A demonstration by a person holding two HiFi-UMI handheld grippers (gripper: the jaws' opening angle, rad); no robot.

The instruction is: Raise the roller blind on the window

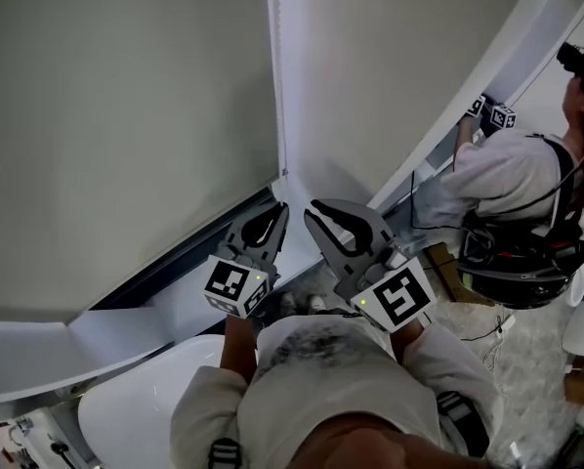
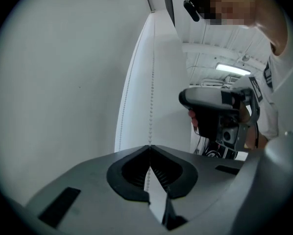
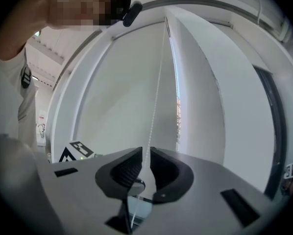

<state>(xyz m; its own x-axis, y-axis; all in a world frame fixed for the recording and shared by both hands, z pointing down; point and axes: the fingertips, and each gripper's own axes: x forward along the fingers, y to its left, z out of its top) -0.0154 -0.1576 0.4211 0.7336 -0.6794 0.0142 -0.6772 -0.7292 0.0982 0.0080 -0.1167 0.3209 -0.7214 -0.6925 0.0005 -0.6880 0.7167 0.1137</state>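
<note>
Window inspection: roller blind [image 1: 126,115] hanging down over the pane, bead chain [image 2: 151,106] taken up at its right edge.
Found left gripper [image 2: 150,148] closed tight on the bead chain, tips together with the beads nipped between them. Found right gripper [image 3: 145,153] slightly parted, a chain strand running up between the pads without being pressed. Cannot tell whether same strand or the other side of the loop. Noted both grippers side by side and level, near the lower frame. Logged a second person [image 1: 507,174] at the next window, well apart.
</note>
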